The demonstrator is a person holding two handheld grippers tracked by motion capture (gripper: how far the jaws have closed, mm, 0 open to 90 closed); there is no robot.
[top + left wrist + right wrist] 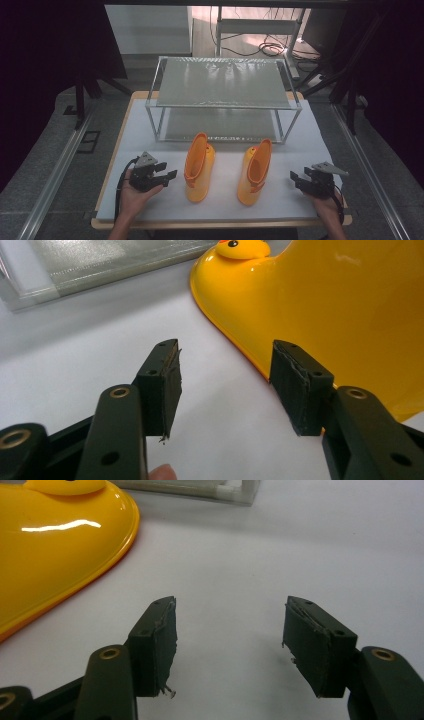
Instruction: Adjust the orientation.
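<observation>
Two yellow rubber boots stand side by side on the white counter (150, 200), toes toward the person: the left boot (199, 167) near centre, the right boot (255, 172) at its 3 o'clock, well apart. A two-tier shelf rack (225, 97) sits at their 12 o'clock. The left hand-held gripper (164, 176) hovers at 9 o'clock of the left boot, jaws spread, pinching nothing. The right hand-held gripper (299, 179) waits at 3 o'clock of the right boot, jaws likewise spread and empty

High view looks down; both tool views sit close, sharing boots (200, 167).
</observation>
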